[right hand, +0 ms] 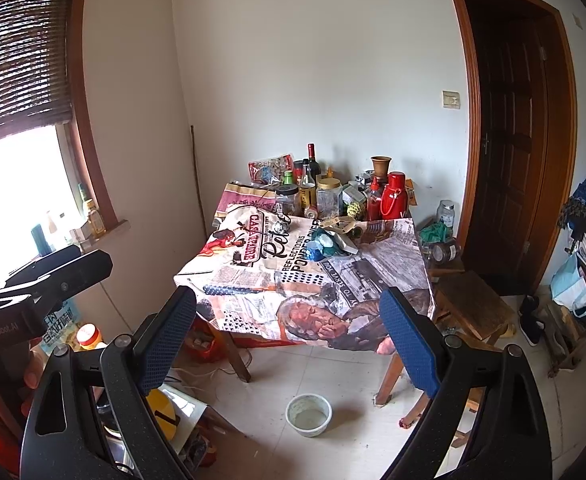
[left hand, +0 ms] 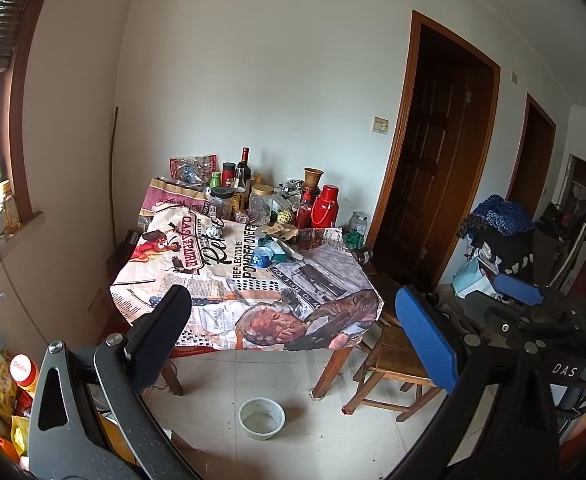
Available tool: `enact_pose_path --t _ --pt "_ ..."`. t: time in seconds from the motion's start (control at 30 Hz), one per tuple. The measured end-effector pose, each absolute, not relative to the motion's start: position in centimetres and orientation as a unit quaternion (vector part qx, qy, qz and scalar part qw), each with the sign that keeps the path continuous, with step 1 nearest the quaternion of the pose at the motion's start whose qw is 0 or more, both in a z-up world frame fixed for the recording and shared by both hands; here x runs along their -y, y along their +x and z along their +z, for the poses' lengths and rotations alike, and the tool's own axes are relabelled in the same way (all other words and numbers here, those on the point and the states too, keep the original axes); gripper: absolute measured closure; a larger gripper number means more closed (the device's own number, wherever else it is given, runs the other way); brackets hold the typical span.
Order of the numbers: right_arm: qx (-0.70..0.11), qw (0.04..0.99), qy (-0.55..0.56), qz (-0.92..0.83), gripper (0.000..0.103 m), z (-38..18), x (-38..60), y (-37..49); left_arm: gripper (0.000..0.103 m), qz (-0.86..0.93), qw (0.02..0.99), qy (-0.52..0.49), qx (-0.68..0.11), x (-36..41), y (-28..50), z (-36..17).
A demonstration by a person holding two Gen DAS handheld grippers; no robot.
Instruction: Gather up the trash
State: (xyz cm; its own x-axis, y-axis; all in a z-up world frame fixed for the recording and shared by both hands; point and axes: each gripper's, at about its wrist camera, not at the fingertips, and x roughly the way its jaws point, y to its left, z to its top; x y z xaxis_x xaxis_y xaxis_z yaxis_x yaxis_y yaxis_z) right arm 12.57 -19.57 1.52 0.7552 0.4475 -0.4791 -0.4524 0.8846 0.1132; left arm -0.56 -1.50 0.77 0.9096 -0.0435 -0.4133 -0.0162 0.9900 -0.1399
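Note:
A small heap of crumpled wrappers and scraps (left hand: 278, 245) (right hand: 335, 240) lies near the middle of the table (left hand: 213, 284) (right hand: 249, 276), which wears a newspaper-print cloth. A crushed blue piece (left hand: 262, 260) (right hand: 315, 251) sits at the heap's near side. My left gripper (left hand: 293, 320) hangs open in front of the table's near edge, well short of the heap, with nothing between its fingers. Level with it, my right gripper (right hand: 289, 320) is also open and holds nothing.
Bottles, jars and a red flask (left hand: 325, 206) (right hand: 393, 196) crowd the table's back edge against the wall. A white bowl (left hand: 262, 418) (right hand: 309, 415) stands on the tiled floor under the table. A wooden stool (left hand: 397, 360) (right hand: 469, 300) is at the right, snack bags at the left.

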Motion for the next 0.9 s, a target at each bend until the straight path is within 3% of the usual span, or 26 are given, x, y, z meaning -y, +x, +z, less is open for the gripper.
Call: enact_pose_path --t 0.9 --pt "-0.290 0.945 -0.007 0.153 0.012 0.1 15.9 16.3 0.000 -0.003 0.964 -0.076 -0.254 -4.5 6.3 -1.2"
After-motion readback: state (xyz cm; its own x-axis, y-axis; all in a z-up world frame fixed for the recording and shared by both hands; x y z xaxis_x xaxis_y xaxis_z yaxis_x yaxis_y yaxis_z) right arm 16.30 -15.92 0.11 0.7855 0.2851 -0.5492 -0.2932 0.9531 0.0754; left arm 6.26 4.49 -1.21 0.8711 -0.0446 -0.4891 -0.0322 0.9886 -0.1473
